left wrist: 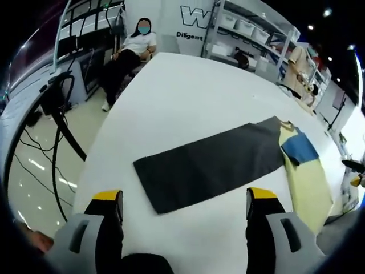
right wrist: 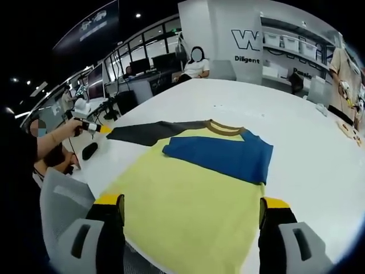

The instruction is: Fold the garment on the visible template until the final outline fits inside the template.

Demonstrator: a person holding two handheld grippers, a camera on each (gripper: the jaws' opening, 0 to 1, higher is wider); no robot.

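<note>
Here we find both tongs empty. The left tongs (left wrist: pixel 185 211) stand with jaws wide apart, low over the white table (left wrist: pixel 188 97), their yellow-tipped ends just short of the near edge of the dark grey sleeve (left wrist: pixel 208 165). The right tongs (right wrist: pixel 191 220) are likewise spread and grip nothing; they hang above the hem end of the shirt (right wrist: pixel 188 200), whose pale yellow body runs away from them toward the brown collar (right wrist: pixel 225 128).

The garment lies flat on the table. One sleeve, the blue one (right wrist: pixel 222 155), is already folded across the chest, so we judge the folding partly done. The grey sleeve is stretched straight out to the side, away from the body, and we take it as the next part to bring in, which would explain why the left tongs face it squarely along its length. We cannot make out any template outline under or around the cloth.

As for pose, each hand holds its tool level and pointing forward over the table; in the right gripper view, the left tongs' yellow tip (right wrist: pixel 105 129) shows at the far sleeve end, with a person's hand (right wrist: pixel 71 128) behind it. Other people sit beyond the table, well apart from the work.
</note>
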